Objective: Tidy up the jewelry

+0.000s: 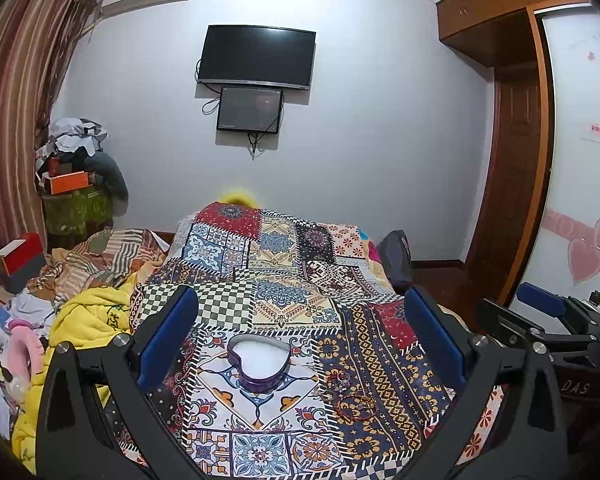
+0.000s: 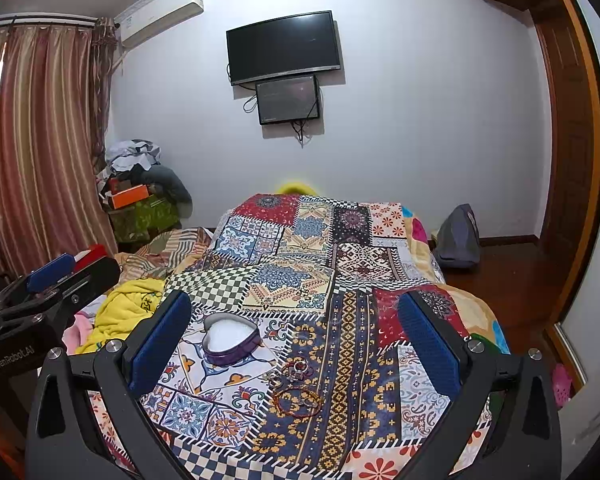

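Note:
A purple heart-shaped box [image 1: 259, 364] with a white lining lies open on the patchwork bedspread [image 1: 284, 280]; it also shows in the right wrist view [image 2: 230, 340]. To its right lie red bead bracelets [image 1: 354, 402] and small rings [image 1: 338, 380], seen too in the right wrist view as bracelets [image 2: 298, 398] and rings [image 2: 296, 370]. My left gripper [image 1: 300, 336] is open and empty, held above the box. My right gripper [image 2: 294, 336] is open and empty, above the jewelry. Each gripper shows at the edge of the other's view.
A yellow blanket [image 1: 88, 320] and loose clothes pile up at the bed's left. Boxes and clothes are stacked by the curtain [image 2: 136, 196]. A grey bag [image 2: 458, 236] sits on the wooden floor at right. Wardrobe and door stand at far right.

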Tool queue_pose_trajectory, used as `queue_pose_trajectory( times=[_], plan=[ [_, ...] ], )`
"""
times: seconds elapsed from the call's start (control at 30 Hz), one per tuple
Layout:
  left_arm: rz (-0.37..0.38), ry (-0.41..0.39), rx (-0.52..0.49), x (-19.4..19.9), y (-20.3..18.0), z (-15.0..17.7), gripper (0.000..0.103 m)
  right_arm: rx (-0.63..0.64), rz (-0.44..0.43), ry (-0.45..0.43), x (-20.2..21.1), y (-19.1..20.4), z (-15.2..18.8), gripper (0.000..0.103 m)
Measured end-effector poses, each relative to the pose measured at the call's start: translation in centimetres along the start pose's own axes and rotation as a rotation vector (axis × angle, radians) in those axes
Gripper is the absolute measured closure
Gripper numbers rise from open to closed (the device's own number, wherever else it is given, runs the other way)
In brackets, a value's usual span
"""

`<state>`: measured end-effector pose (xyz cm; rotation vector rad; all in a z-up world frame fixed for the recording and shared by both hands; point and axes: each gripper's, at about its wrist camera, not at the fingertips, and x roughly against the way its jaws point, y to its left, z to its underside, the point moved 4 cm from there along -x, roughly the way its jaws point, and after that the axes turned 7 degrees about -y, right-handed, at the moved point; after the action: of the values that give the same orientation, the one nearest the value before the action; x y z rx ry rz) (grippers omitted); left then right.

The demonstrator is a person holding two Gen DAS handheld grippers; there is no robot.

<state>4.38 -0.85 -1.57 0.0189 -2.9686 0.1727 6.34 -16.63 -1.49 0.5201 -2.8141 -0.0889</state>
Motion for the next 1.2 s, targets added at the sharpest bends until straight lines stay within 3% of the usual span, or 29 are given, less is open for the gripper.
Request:
queue_pose_trajectory(
  times=[0.73,1.2],
  plan=[
    [-0.006,0.019,-0.001,-0.7,0.3,0.3,0.000,-0.004,0.003,0.030,-0.8,-0.4,0.6,0.000],
    [-0.066,0.149,0.049,-5.5,3.1,3.7,0.000,0.011,0.029,0.185,-5.4,-1.6,4.6,0.001]
  ],
)
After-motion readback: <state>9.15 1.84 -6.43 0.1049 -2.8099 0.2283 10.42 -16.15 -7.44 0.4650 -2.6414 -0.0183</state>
